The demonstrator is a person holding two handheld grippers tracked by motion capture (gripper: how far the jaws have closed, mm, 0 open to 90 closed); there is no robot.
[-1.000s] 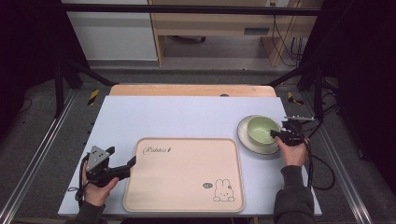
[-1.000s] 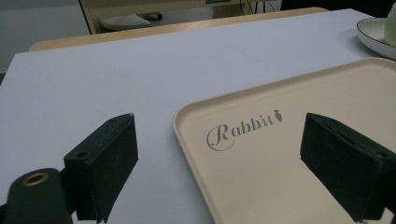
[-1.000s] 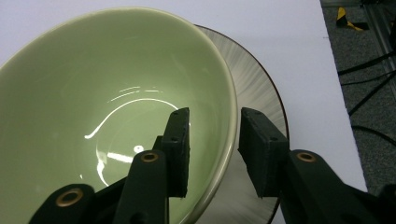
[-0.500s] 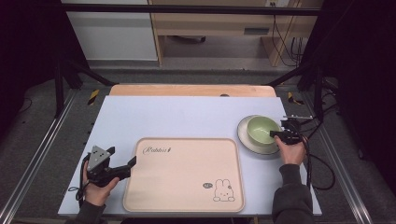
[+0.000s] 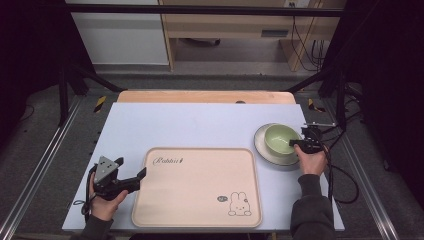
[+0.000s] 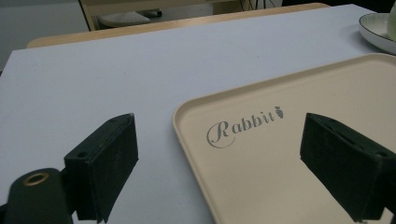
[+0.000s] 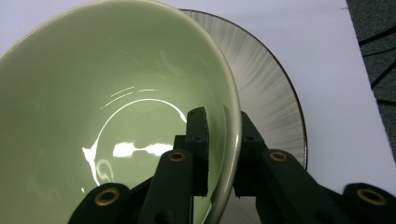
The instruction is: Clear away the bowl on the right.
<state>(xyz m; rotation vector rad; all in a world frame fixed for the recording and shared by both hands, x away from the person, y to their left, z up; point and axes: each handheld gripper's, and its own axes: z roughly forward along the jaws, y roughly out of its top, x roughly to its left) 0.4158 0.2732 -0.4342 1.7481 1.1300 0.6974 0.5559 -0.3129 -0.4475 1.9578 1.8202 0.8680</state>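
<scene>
Right gripper view has the glossy pale-green ceramic bowl (image 7: 116,112) sitting on the streaky grey plate (image 7: 275,102), right gripper (image 7: 223,154) just closed, clamped on its rim. Lifting hasn't started; the beige rabbit-print tray (image 5: 197,187) waits bare, left gripper (image 6: 233,168) gaping open beside it.

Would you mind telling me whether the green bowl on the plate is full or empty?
Empty: the green bowl shows a bare glossy inside, where it sits on the plate, its rim between the right gripper jaws.
</scene>
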